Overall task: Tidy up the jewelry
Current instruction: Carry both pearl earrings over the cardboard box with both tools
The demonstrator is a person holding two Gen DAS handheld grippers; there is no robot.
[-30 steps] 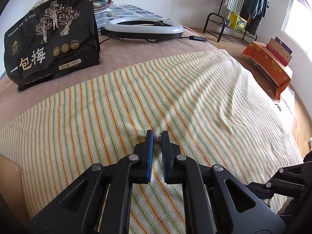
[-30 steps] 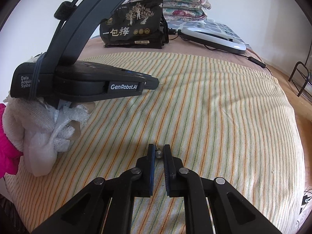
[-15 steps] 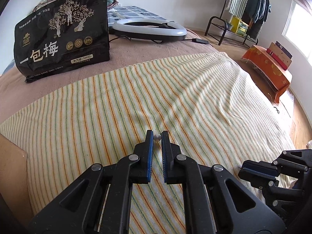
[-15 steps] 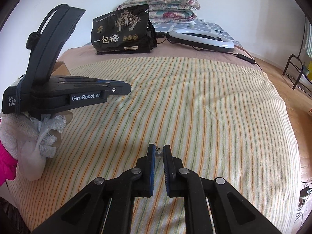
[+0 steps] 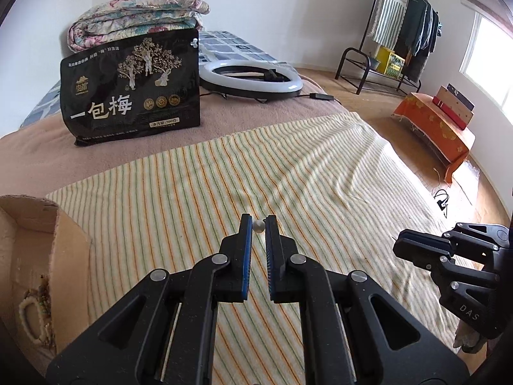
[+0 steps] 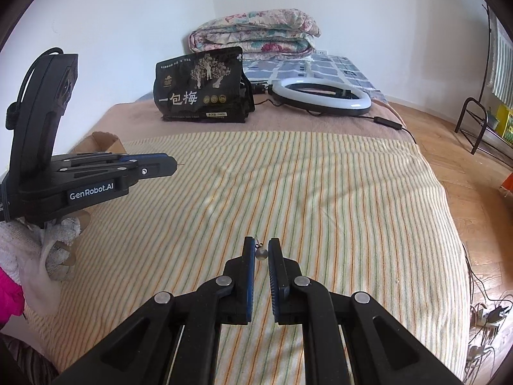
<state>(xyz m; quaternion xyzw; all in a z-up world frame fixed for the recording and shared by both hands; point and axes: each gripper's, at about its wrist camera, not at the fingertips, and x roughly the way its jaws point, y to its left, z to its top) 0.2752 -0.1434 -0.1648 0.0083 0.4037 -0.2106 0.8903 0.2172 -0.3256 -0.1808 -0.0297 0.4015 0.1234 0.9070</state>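
Note:
My left gripper (image 5: 258, 226) is shut on a small white pearl earring (image 5: 258, 226) and holds it above the striped towel (image 5: 288, 173). My right gripper (image 6: 261, 250) is shut on a small grey pearl earring (image 6: 261, 254) with a thin pin, also above the towel. The left gripper shows from the side in the right wrist view (image 6: 173, 168), a thin pin sticking out of its tip. The right gripper shows at the right edge of the left wrist view (image 5: 399, 243). A cardboard box (image 5: 69, 247) at the left holds a beaded bracelet (image 5: 33, 317).
A black snack bag (image 5: 131, 93) stands at the back of the bed, with a ring light (image 5: 251, 78) and folded quilt (image 5: 134, 12) behind it. The box corner also shows in the right wrist view (image 6: 102, 142). A clothes rack (image 5: 400, 32) and orange bench (image 5: 439, 128) stand on the floor to the right.
Both grippers have risen and pulled back from the towel with their earrings. The left gripper has swung left, bringing the cardboard box into its view.

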